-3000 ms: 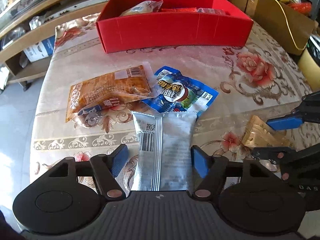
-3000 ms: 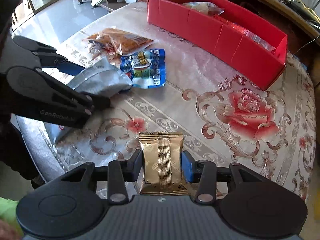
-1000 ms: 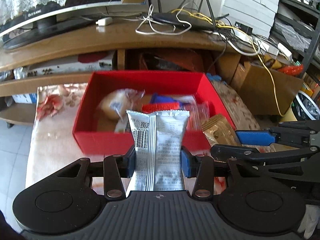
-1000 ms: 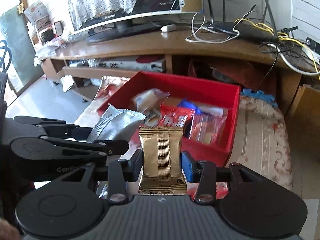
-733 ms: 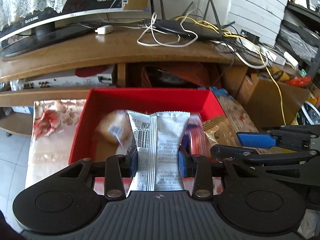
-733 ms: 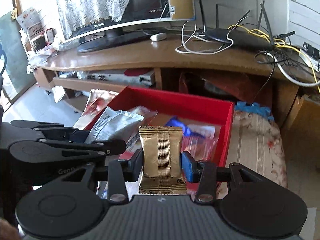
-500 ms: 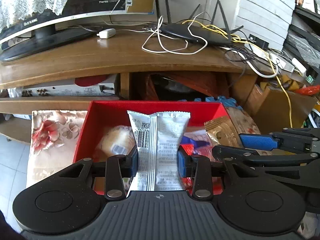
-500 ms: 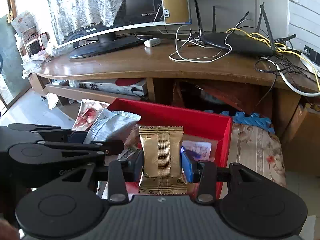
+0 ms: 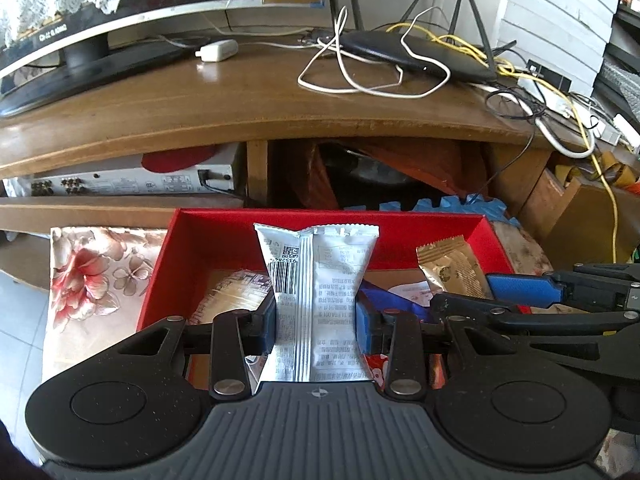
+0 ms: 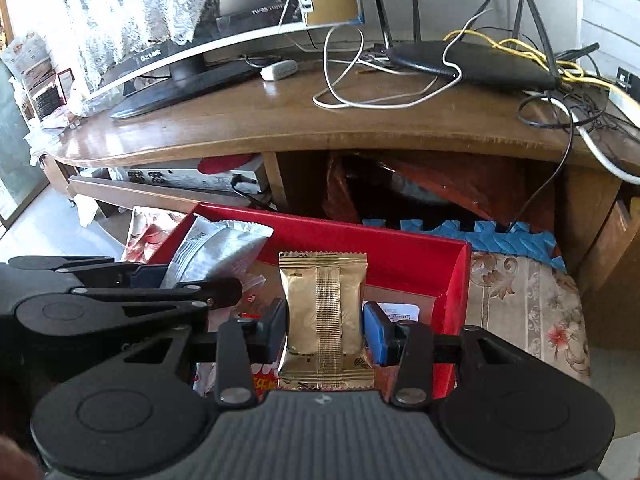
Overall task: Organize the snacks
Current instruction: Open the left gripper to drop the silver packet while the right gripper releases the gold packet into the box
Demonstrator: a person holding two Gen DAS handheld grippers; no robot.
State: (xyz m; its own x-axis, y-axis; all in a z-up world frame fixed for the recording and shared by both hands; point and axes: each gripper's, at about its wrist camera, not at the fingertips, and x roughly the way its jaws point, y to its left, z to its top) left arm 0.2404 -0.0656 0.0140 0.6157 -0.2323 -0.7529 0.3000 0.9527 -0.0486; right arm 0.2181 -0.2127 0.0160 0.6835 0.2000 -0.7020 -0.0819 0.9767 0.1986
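The left claw [image 9: 316, 330] with its silver packet [image 9: 318, 280] and, to its right, the right claw [image 10: 325, 330] with its foil packet [image 10: 324, 312] are over the box [image 9: 224, 220], which sits on the worktop [image 9: 92, 280] before the TV stand [image 9: 240, 108].

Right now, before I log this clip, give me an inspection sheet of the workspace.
Surface: floral tablecloth under the box.
Job's things: silver packet and gold packet, both held above the red box, which already holds other snacks.
Clutter: blue foam mat behind the box.
Grippers: left tool shut on silver packet; right tool shut on gold packet.
Cables: white cable and yellow cable around the router.
Surroundings: wooden TV stand, monitor.
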